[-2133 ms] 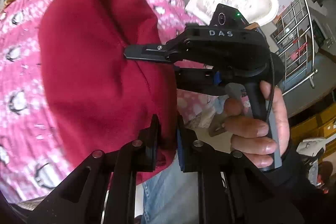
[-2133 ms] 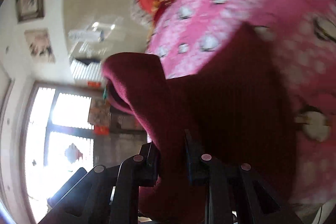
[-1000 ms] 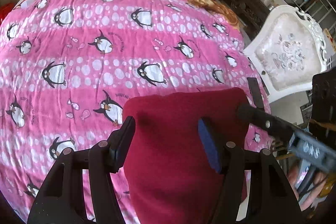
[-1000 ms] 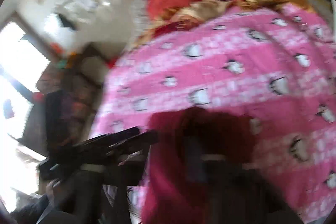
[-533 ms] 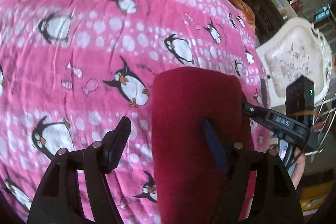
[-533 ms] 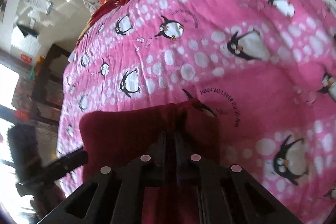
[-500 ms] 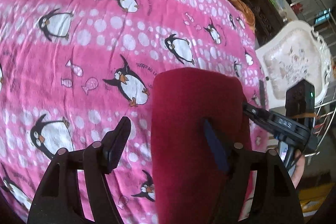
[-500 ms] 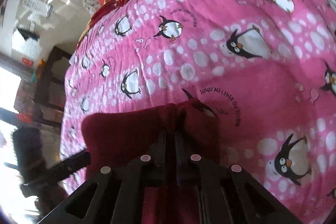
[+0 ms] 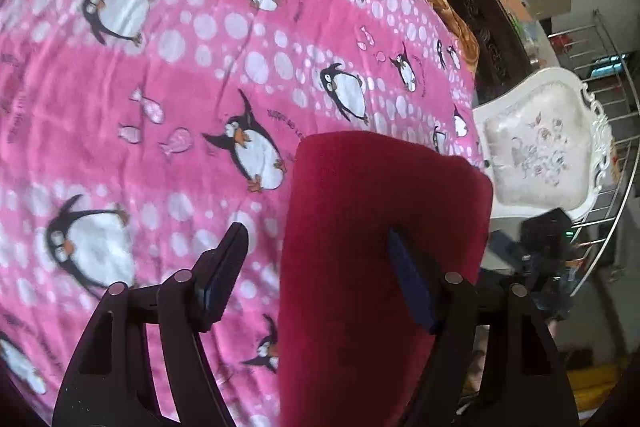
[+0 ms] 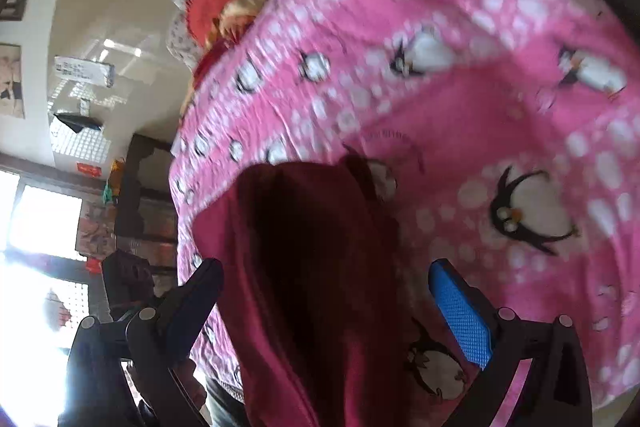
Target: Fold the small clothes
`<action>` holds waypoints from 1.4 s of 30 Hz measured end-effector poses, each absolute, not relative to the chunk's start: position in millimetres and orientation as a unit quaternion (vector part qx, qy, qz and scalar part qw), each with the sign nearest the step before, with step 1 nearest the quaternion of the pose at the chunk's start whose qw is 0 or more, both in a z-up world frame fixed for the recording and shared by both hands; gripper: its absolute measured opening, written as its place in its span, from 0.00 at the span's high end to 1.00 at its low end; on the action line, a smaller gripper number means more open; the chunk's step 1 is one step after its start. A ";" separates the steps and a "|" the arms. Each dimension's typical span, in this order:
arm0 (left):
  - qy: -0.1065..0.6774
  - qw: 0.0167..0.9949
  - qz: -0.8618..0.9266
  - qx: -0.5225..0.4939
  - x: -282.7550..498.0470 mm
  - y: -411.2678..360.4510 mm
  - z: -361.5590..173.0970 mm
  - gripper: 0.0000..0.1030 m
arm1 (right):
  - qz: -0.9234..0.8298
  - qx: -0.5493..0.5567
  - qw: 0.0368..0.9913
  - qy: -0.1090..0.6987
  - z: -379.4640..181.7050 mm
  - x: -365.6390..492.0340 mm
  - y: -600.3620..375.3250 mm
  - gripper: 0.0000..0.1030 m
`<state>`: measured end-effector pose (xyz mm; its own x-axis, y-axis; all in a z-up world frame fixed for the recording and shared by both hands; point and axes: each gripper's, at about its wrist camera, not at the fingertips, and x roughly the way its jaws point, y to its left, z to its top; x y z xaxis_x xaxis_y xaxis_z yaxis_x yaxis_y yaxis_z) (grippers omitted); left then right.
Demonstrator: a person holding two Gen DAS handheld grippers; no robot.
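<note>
A folded dark red knit garment point(image 9: 384, 227) lies flat on the pink fleece blanket printed with penguins and white dots point(image 9: 180, 67), near the blanket's right edge. The left gripper point(image 9: 316, 267) hovers over it with jaws spread wide, gripping nothing; its right finger is above the cloth, its left above bare blanket. The right gripper point(image 10: 326, 299) also stands spread apart over the garment point(image 10: 304, 267). A white ornate chair back with floral upholstery point(image 9: 536, 155) stands just right of the bed.

The red garment point(image 9: 380, 247) is running off the bottom edge in both views; the pink blanket point(image 10: 480, 107) is showing blurred.
</note>
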<state>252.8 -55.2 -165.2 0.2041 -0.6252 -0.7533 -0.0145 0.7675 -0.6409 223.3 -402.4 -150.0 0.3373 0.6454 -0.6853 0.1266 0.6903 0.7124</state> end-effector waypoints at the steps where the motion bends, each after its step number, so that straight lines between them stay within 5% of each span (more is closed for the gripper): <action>1: 0.596 0.724 -0.210 -0.275 255.4 -55.6 -168.3 0.21 | 0.182 0.356 0.731 0.553 -156.8 227.4 -400.0 0.01; 6: 0.608 0.696 -0.220 -0.312 264.2 -58.1 -181.9 0.18 | 0.203 0.378 0.703 0.567 -183.3 240.3 -397.0 0.05; 8: 0.610 0.685 -0.224 -0.328 264.2 -58.7 -186.0 0.18 | 0.191 0.353 0.708 0.582 -181.0 242.2 -394.1 0.28; 9: 0.608 0.683 -0.225 -0.336 262.3 -58.6 -185.3 0.19 | 0.188 0.351 0.704 0.589 -182.1 242.5 -394.2 0.33; 11: 0.605 0.675 -0.242 -0.345 258.4 -62.4 -183.8 0.31 | 0.188 0.367 0.694 0.590 -185.0 240.1 -397.0 0.46; 20: 0.574 0.674 -0.276 -0.374 244.6 -25.4 -147.5 0.60 | 0.183 0.350 0.707 0.586 -160.8 234.4 -382.6 0.64; 29: 0.535 0.742 -0.219 -0.339 301.4 68.0 -82.9 0.61 | 0.272 0.350 0.693 0.568 -131.9 294.0 -288.1 0.66; 34: 0.566 0.754 -0.151 -0.298 347.2 100.2 -117.0 0.56 | 0.292 0.338 0.682 0.579 -151.7 361.8 -231.0 0.65; 36: 0.578 0.750 -0.125 -0.296 345.3 112.0 -138.6 0.56 | 0.290 0.310 0.680 0.598 -169.0 378.2 -214.9 0.62; 38: 0.574 0.742 -0.143 -0.316 328.0 122.2 -147.8 0.56 | 0.282 0.299 0.662 0.627 -191.9 384.7 -204.4 0.45; 39: 0.570 0.744 -0.151 -0.313 313.1 124.5 -146.2 0.56 | 0.282 0.304 0.660 0.627 -193.8 382.5 -205.4 0.45; 41: 0.561 0.763 -0.148 -0.285 283.6 124.4 -136.4 0.48 | 0.274 0.302 0.673 0.617 -180.0 370.1 -212.0 0.35; 42: 0.554 0.776 -0.142 -0.267 265.9 122.4 -131.7 0.33 | 0.273 0.294 0.681 0.613 -171.9 359.8 -215.8 0.30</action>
<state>265.9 122.4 -131.7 0.3464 -0.5151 -0.7840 -0.0759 0.8176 -0.5708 359.8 -215.8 -171.9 0.0998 0.7320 -0.6740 -0.0124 0.6782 0.7348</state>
